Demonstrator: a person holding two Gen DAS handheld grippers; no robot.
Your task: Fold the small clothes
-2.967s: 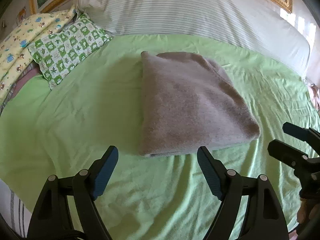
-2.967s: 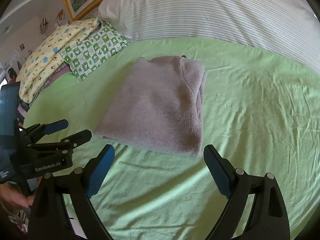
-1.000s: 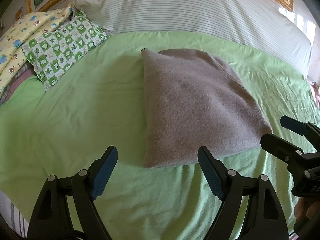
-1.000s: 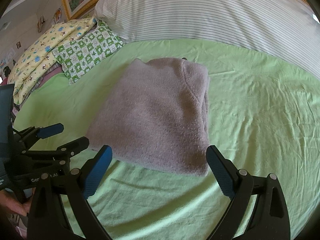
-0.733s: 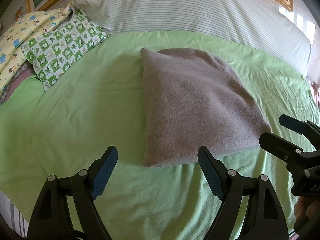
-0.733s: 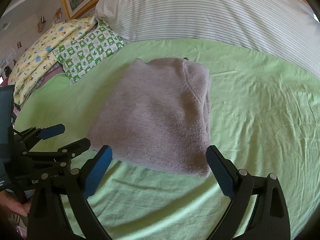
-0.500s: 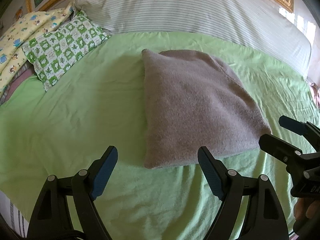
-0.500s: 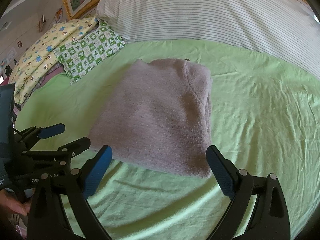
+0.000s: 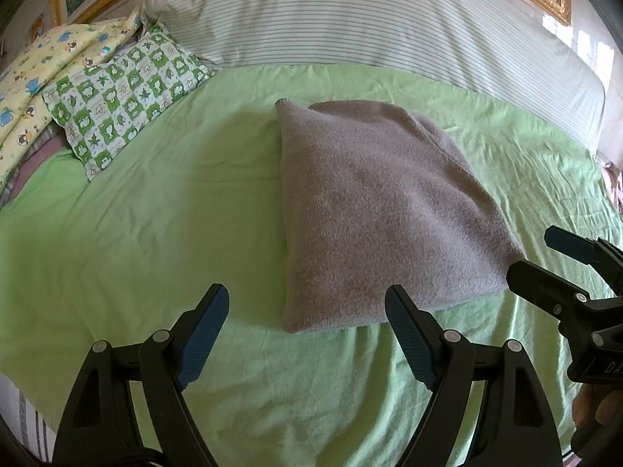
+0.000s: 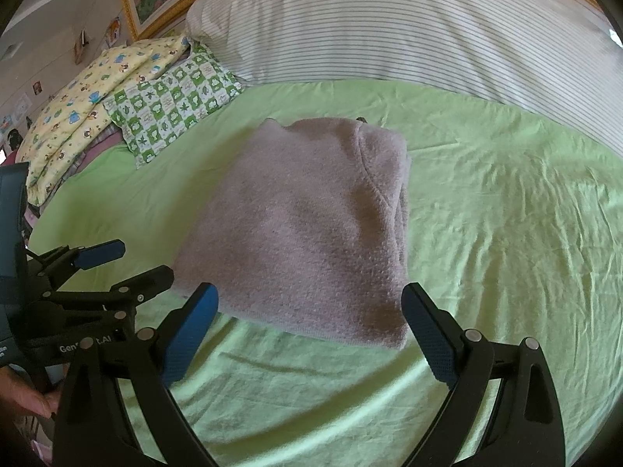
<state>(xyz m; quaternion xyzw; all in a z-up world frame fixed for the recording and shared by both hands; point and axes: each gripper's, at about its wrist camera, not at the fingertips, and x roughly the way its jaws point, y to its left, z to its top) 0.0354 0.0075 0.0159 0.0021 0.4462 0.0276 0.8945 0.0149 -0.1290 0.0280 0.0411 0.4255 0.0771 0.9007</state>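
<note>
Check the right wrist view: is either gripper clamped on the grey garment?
No: the right gripper and left gripper both stand open, short of the folded grey garment.

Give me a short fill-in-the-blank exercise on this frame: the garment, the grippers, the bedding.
1. The folded sweater lies on a ____ sheet.
2. Both the left gripper and the right gripper are ____.
3. The checked pillow is green and ____.

Missing words: green; open; white

Grey-mauve sweater [image 9: 373, 210]; lime-green sheet [image 9: 155, 225]; green-white checked pillow [image 9: 124, 97]; striped white pillow [image 9: 350, 15]; yellow cartoon-print pillow [image 10: 97, 93]
</note>
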